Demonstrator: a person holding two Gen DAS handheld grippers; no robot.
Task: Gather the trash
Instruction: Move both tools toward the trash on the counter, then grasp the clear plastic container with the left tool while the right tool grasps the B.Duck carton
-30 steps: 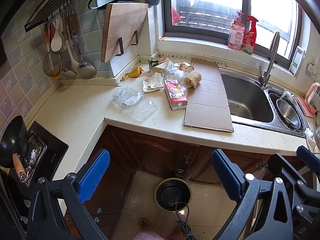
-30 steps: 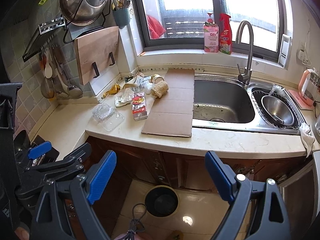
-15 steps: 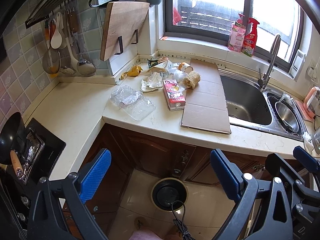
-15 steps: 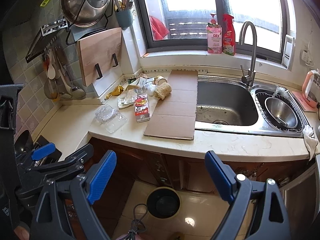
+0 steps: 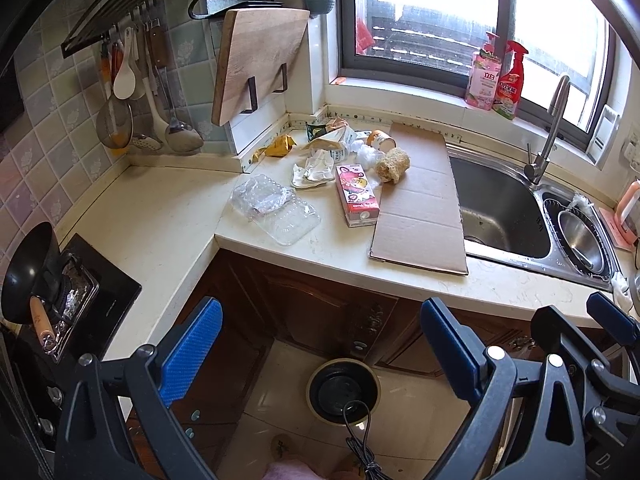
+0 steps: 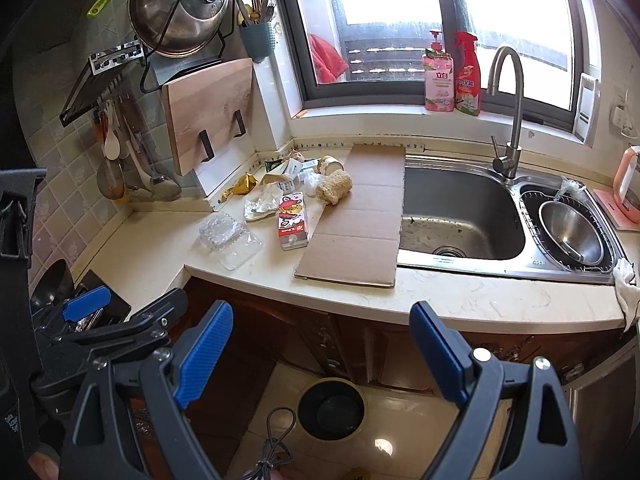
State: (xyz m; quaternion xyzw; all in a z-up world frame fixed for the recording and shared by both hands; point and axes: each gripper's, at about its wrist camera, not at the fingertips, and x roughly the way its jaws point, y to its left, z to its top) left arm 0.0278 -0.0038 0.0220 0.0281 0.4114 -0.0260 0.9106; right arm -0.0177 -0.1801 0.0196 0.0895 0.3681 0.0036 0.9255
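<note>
Both grippers have edged closer to the counter point(image 5: 168, 216), jaws wide apart and empty: left gripper point(image 5: 320, 344), right gripper point(image 6: 322, 344). The trash lies there: juice carton point(image 5: 357, 195), clear plastic tray point(image 5: 276, 212), cardboard sheet point(image 5: 420, 204).

Red-pink carton point(image 5: 357, 197), seemingly cartoon-printed

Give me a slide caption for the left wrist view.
Open left hand-held gripper faces counter trash: pink carton, clear plastic tray, cardboard sheet.

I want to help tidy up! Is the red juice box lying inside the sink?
No, the red juice box lies on the countertop beside the cardboard sheet, and the sink holds no trash.
</note>
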